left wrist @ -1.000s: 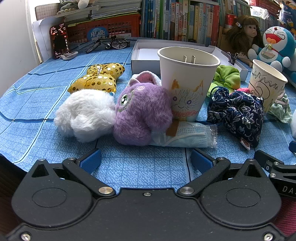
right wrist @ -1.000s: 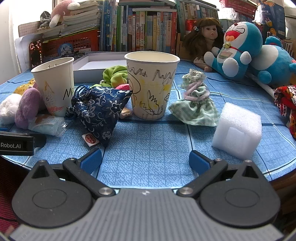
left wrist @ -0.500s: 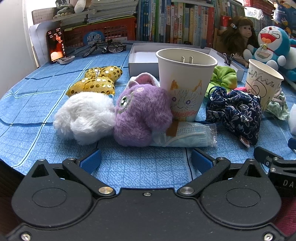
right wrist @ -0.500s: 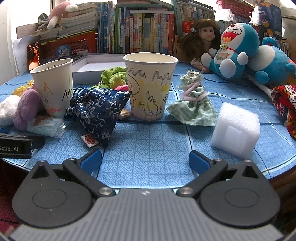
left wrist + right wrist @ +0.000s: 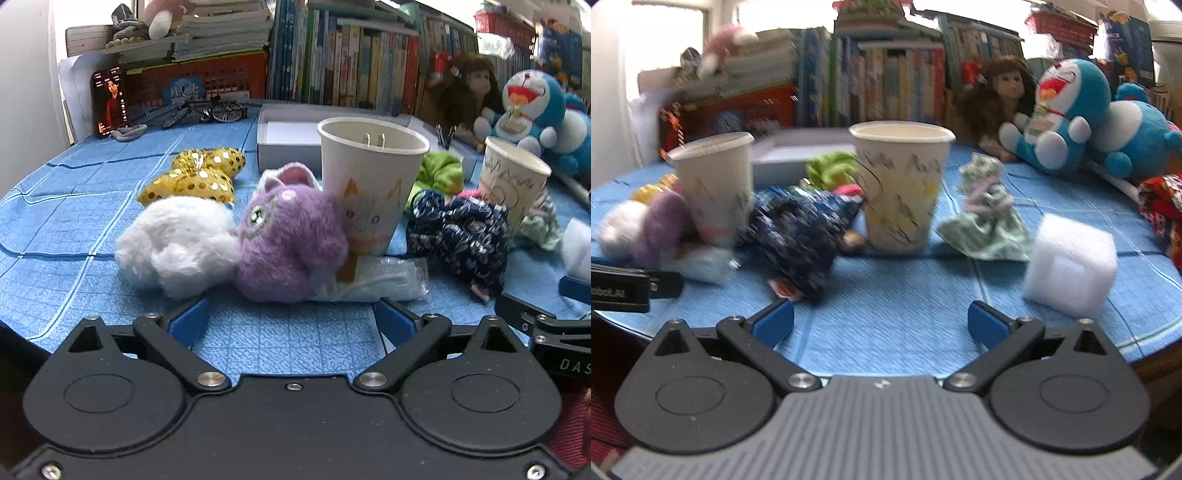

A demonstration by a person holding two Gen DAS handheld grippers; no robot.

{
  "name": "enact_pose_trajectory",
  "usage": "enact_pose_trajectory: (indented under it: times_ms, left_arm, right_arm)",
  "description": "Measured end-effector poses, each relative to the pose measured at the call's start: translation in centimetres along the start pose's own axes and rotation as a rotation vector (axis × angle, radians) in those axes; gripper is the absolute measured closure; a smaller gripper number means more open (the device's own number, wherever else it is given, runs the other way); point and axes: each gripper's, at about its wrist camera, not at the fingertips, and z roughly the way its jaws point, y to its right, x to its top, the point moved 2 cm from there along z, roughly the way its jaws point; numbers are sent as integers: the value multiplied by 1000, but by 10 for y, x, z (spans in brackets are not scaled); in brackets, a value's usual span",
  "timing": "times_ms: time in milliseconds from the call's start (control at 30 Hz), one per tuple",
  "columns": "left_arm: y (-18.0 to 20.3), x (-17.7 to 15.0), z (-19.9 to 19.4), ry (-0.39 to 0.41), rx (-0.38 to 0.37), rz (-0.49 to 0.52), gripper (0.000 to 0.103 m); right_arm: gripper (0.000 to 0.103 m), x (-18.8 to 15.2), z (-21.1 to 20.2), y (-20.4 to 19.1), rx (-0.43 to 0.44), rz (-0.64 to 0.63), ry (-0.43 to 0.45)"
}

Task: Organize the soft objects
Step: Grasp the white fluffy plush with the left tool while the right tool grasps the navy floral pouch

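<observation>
**Operator:** Report tool state, nearest items first.

**Technician:** Left gripper: blue-padded jaws spread wide, nothing between them, low over the blue quilted tablecloth. Right gripper: likewise fully spread and empty; its view is blurred.

**Operator:** Location of the soft items?

**Technician:** Just ahead of the left gripper: a clear-wrapped face mask, a fluffy purple plush cat and a fluffy white plush ball, touching one another. The cat leans against a white paper cup with a drawn cat face. Behind them lies a gold sequinned bow. Ahead of the right gripper: a navy floral fabric pouch, a white foam cube, a second scribbled paper cup, a green checked cloth doll dress, then a lime green scrunchie.

**Operator:** Current step?

**Technician:** Judged as approach; nothing has been sorted. Both cups appear available as receptacles.

**Operator:** Next move?

**Technician:** Likely advance the left gripper around the purple cat, close gently on its compressible body, and avoid tipping the adjacent cup.
</observation>
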Motion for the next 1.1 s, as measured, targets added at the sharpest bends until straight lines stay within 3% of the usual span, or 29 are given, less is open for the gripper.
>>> enact_pose_trajectory:
  times_ms: [267,400,567,733,967,1067,1100]
  left_arm:
    - [-18,12,-34,135,47,-6,12]
    - [-37,17,-42,186,124,-49,24]
    - [-59,18,-37,155,163,-68,41]
    - [-67,14,-24,104,150,-77,57]
    - [-64,11,-18,81,95,-113,63]
    - [-67,12,-21,96,89,-147,61]
    - [-69,13,-22,114,110,-154,54]
  right_arm:
    - [4,14,-3,-18,-17,-128,123]
    - [13,20,2,-25,-6,-152,139]
    - [17,23,7,-32,25,-168,135]
    - [22,23,13,-38,30,-178,129]
    - [34,22,15,-44,52,-171,123]
    - [33,22,17,-46,51,-183,125]
    - [32,23,17,-46,51,-179,125]
